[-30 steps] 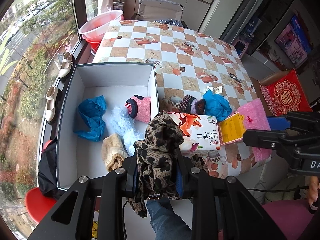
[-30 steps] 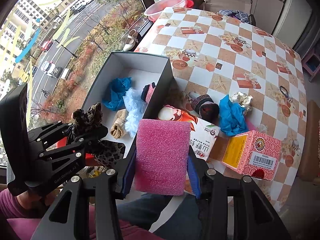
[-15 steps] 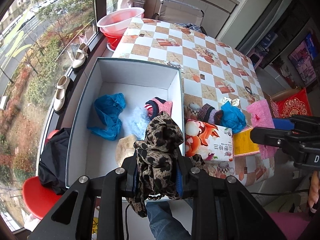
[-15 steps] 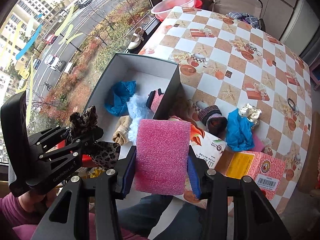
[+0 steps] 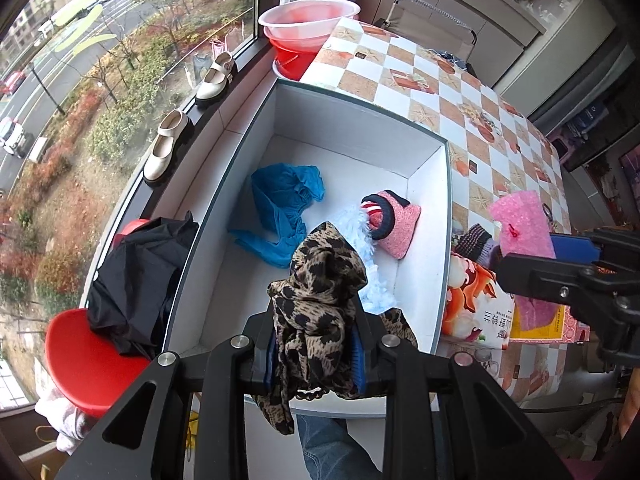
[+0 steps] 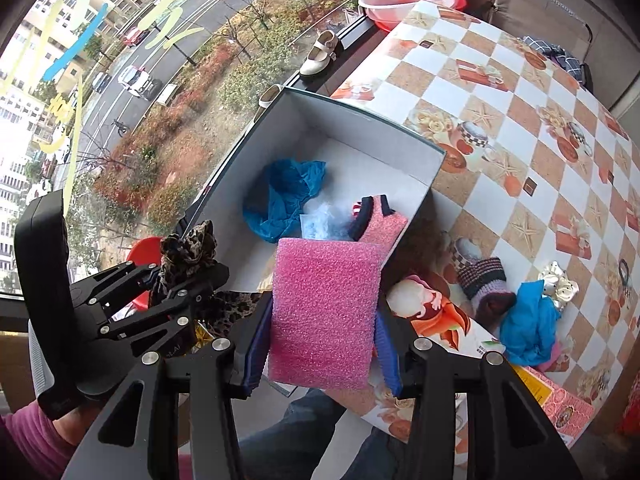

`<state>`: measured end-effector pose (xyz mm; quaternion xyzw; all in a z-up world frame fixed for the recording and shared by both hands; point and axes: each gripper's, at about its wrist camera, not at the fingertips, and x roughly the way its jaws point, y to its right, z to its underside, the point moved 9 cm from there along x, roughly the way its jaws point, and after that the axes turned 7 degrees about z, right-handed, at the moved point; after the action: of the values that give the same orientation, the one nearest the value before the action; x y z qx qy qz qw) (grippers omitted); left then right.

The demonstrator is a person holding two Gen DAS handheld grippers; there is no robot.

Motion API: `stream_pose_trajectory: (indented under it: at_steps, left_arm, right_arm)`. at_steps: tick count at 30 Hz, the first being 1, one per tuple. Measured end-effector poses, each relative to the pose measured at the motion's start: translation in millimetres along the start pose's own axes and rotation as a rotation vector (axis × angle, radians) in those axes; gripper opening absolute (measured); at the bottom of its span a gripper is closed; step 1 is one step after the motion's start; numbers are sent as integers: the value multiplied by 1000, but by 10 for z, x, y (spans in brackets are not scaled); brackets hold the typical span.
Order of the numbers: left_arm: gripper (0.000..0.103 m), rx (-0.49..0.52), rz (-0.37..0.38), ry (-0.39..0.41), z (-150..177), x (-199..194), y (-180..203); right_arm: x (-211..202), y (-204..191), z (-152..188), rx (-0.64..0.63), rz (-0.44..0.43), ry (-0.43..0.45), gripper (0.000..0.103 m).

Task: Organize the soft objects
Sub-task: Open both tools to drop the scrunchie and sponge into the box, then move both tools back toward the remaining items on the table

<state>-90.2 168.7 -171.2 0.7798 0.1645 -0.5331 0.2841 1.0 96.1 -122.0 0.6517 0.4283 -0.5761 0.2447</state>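
My left gripper (image 5: 316,344) is shut on a leopard-print cloth (image 5: 320,292) and holds it above the near end of the white open box (image 5: 432,184). My right gripper (image 6: 320,344) is shut on a pink foam pad (image 6: 324,312), held over the box's near right corner. In the box lie a blue cloth (image 5: 284,208), a pink knitted sock (image 5: 396,220) and a pale blue fluffy piece (image 5: 360,236). On the table to the right lie a striped knitted sock (image 6: 486,284) and another blue cloth (image 6: 528,324).
A printed tissue pack (image 5: 476,304) and a pink and yellow carton (image 6: 560,400) lie right of the box. The checkered table (image 5: 440,92) runs back to a pink basin (image 5: 308,16). Shoes (image 5: 164,148), a black garment (image 5: 132,280) and a red stool (image 5: 84,356) are at the left.
Both grippers have moved left, toward the box, with their loads still held. The leopard cloth now hangs over the box interior, and the foam pad is at its near right corner.
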Motion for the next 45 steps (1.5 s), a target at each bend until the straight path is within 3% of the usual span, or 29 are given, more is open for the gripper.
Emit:
stream_pose_trajectory:
  at_steps: [5, 8, 11, 13, 15, 18, 24, 29, 32, 36, 41, 45]
  left_arm:
    - [31, -24, -8, -9, 45, 33, -47]
    - [38, -20, -56, -5, 35, 36, -74]
    - [56, -24, -63, -4, 31, 44, -84]
    - [80, -45, -13, 0, 36, 47, -74]
    - [92, -50, 27, 31, 16, 17, -49]
    - [103, -48, 83, 57, -16, -20, 17]
    - [103, -63, 242, 66, -110, -86, 316]
    - [103, -31, 337, 32, -200, -94, 713]
    - [103, 4, 345, 2, -221, -64, 954]
    - [103, 66, 338, -31, -236, -4, 1283]
    - [103, 102, 306, -76, -234, 131, 1553]
    - [103, 123, 262, -110, -235, 237, 1694]
  right_arm:
    - [95, -133, -78, -35, -11, -16, 48]
    - [130, -193, -134, -41, -25, -21, 48]
    - [143, -228, -186, -40, -41, -23, 49]
    - [140, -236, -208, -32, -63, -26, 52]
    - [124, -213, -219, -15, -72, -25, 103]
    - [68, -114, -204, 11, -69, -13, 102]
    - [-202, 366, -55, 115, -59, -7, 102]
    - [-494, 1145, 91, 174, 46, -27, 102]
    - [-583, 1724, 186, 205, 153, -50, 102]
    - [-481, 2365, 341, 250, 206, -125, 102]
    - [-46, 2756, 497, 238, 159, -243, 102]
    - [351, 2746, 500, 179, 73, -320, 102]
